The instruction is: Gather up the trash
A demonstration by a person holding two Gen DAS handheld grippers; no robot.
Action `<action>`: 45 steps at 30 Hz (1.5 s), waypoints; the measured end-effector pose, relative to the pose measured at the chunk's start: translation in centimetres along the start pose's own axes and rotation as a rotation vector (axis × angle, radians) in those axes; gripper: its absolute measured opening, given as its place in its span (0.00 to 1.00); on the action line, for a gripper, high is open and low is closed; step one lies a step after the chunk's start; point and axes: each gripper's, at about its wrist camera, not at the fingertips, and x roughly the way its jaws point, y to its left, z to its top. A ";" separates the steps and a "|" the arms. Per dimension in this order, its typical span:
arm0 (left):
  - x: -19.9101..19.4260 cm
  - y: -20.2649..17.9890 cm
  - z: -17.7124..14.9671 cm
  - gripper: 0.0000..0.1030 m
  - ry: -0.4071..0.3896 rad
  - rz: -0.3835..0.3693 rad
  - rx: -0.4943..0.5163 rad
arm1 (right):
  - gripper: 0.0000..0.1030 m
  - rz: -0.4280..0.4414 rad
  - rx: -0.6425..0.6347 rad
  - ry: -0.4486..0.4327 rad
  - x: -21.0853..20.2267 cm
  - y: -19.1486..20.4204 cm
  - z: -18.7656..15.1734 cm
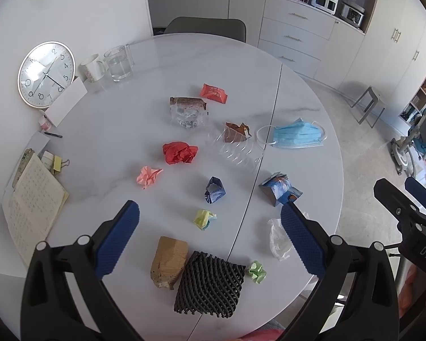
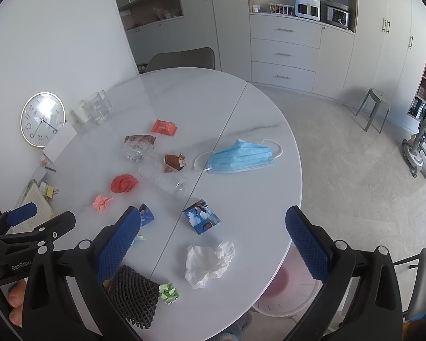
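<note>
Nothing looks collected yet: the table (image 1: 184, 56) holds scattered scraps. Both claws hover wide open and empty. Under the left claw (image 1: 210, 238) lie a yellow paper wad (image 1: 204, 219) and black foam net (image 1: 210, 284); ahead of the right claw (image 2: 213, 241) sits a white tissue (image 2: 207, 264). A pale bin (image 2: 292, 289), blurry, seems tucked below the table edge.

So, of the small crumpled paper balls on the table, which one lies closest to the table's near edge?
The green paper ball, right beside the black foam net. The yellow ball, pink ball and red ball all sit farther in.
</note>
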 end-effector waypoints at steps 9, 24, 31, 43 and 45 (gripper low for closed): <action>0.0 0.0 0.0 0.93 -0.001 0.003 -0.003 | 0.98 0.001 -0.001 0.001 0.0 0.1 0.1; -0.1 0.2 0.0 0.93 0.004 0.004 -0.011 | 0.98 -0.001 0.000 0.004 0.1 0.3 0.2; -0.1 0.3 0.0 0.93 0.005 0.004 -0.011 | 0.98 -0.001 0.001 0.005 0.2 0.2 0.1; 0.0 0.4 0.0 0.93 0.006 0.005 -0.012 | 0.98 -0.001 0.000 0.006 0.2 0.3 0.2; 0.0 0.3 0.1 0.93 0.006 0.004 -0.014 | 0.98 -0.002 0.000 0.005 0.1 0.3 0.1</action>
